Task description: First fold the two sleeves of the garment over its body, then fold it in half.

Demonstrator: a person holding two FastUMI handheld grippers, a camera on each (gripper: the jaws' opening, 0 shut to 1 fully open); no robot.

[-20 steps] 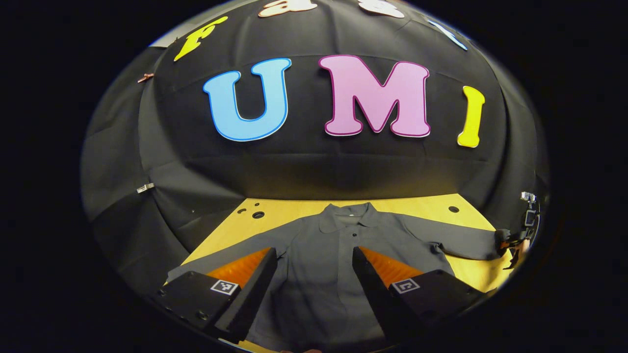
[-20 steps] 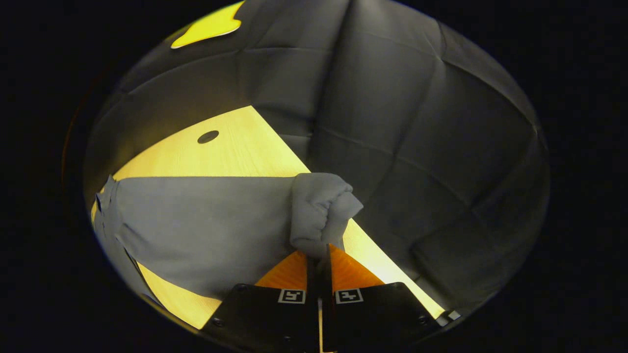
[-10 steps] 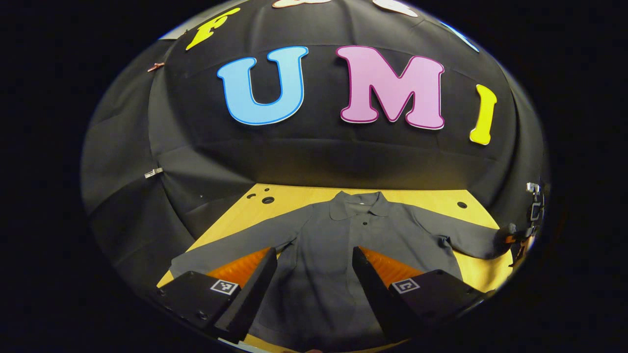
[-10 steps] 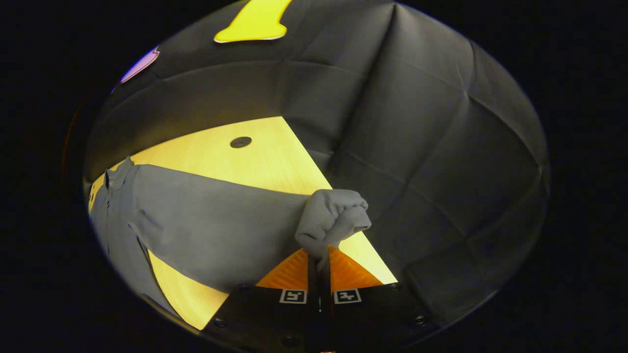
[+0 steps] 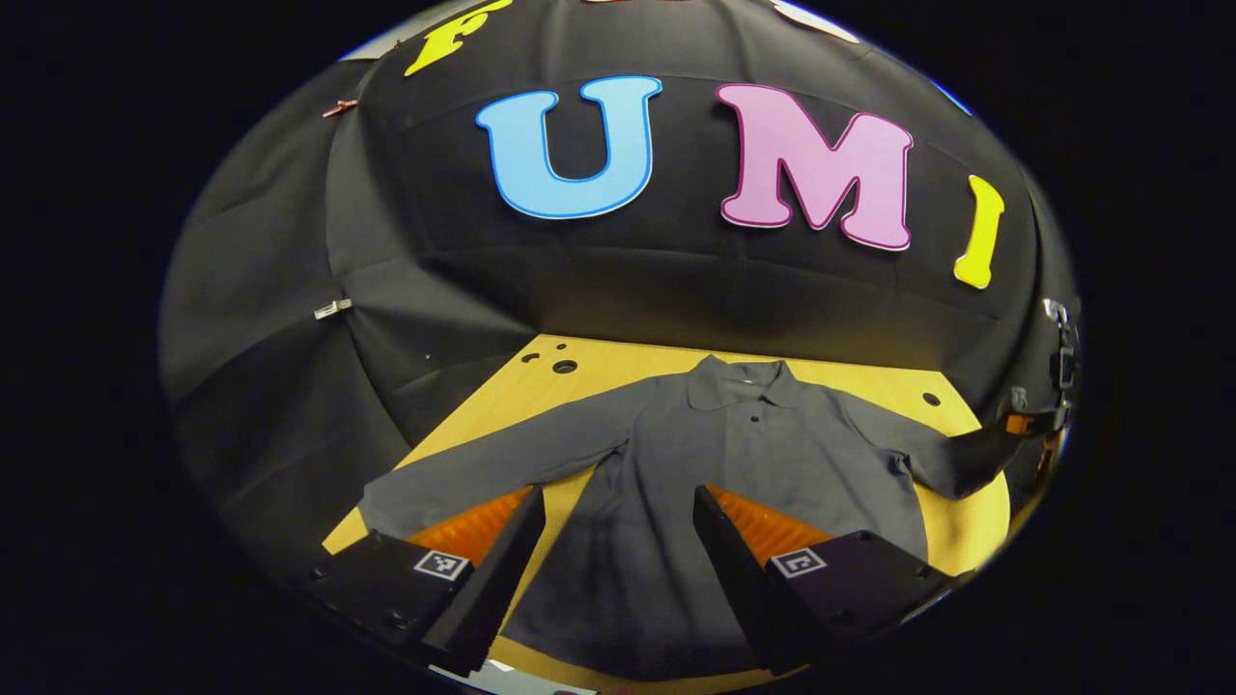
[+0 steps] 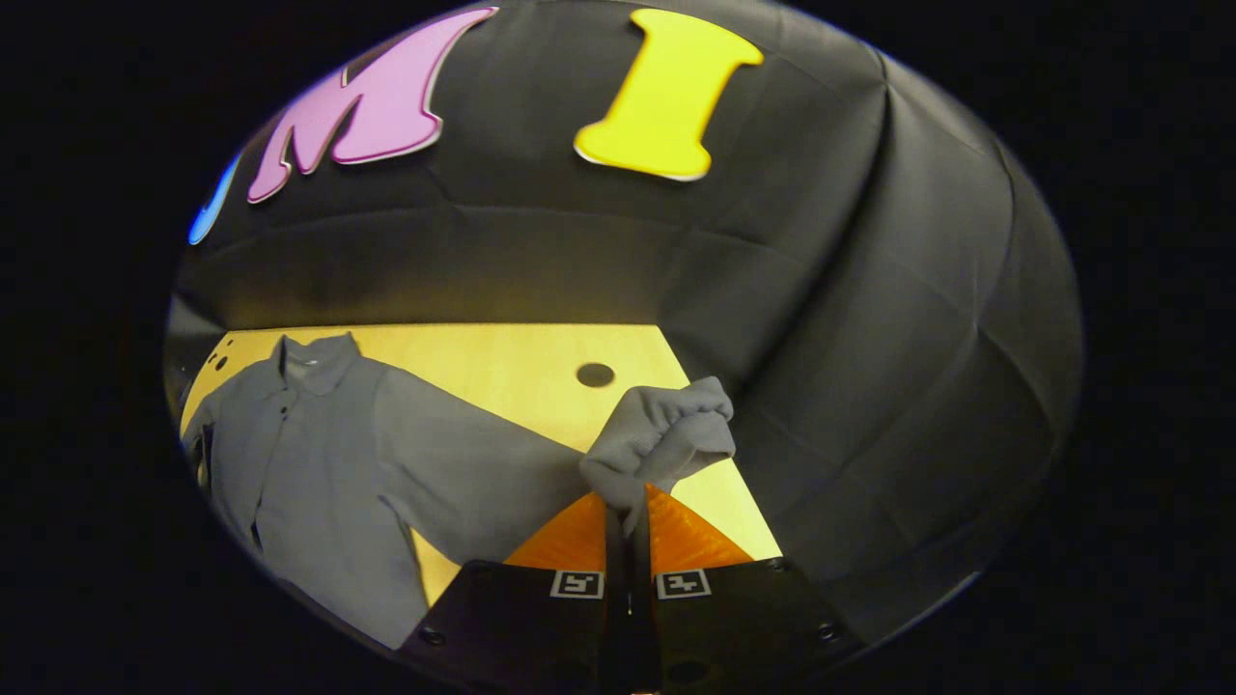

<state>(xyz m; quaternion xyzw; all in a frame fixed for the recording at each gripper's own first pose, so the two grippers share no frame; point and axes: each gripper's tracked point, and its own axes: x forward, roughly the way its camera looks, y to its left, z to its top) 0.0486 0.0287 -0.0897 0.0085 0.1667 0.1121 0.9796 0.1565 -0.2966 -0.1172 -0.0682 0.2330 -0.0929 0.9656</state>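
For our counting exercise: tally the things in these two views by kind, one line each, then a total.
Grey garment: 1
Sleeves on it: 2, one flat, one pinched at the cuff
Wooden table: 1
Tools: 2, left open, right shut on the cuff
Total: 6

Grey collared garment (image 5: 734, 463) flat on table (image 5: 618, 372), front up, collar toward far edge. Left sleeve (image 5: 492, 463) spread outward. Right sleeve cuff (image 6: 661, 439) bunched, lifted off table.
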